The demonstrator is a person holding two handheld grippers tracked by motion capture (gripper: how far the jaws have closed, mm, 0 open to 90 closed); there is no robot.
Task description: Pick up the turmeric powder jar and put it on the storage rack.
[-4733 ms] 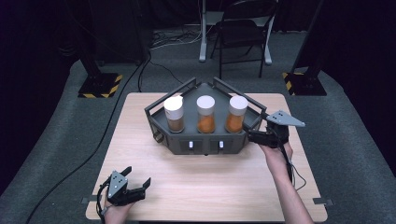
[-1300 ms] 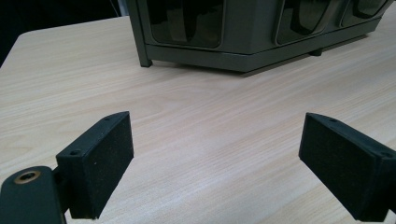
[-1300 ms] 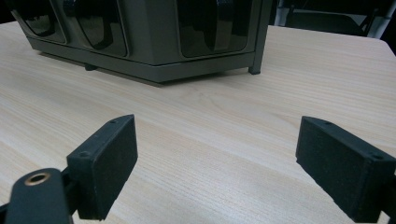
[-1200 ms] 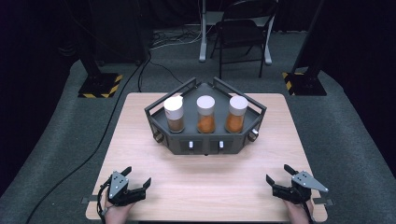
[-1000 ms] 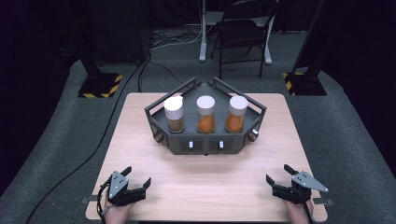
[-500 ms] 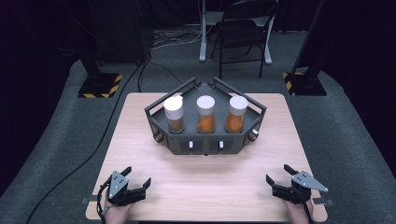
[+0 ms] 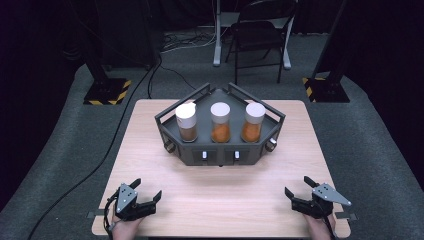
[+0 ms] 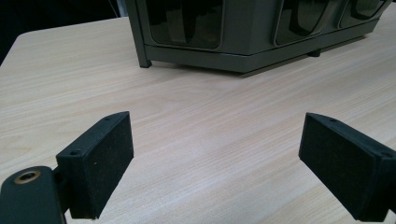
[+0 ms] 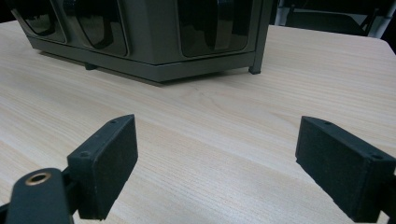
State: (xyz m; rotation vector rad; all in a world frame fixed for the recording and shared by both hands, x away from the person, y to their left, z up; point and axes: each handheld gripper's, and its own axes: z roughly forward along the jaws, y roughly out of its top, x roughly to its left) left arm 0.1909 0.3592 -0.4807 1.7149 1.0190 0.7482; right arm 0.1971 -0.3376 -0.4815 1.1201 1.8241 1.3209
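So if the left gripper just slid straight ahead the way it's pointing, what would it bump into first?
Probably the grey rack holding the three jars. The left gripper has its jaws open, with bare table ahead of them up to the rack's near left corner, though the depth is hard to judge.

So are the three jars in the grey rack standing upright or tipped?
Upright. In the high view the three jars stand side by side in the rack, white caps level on top, orange-brown contents settled in their lower parts.
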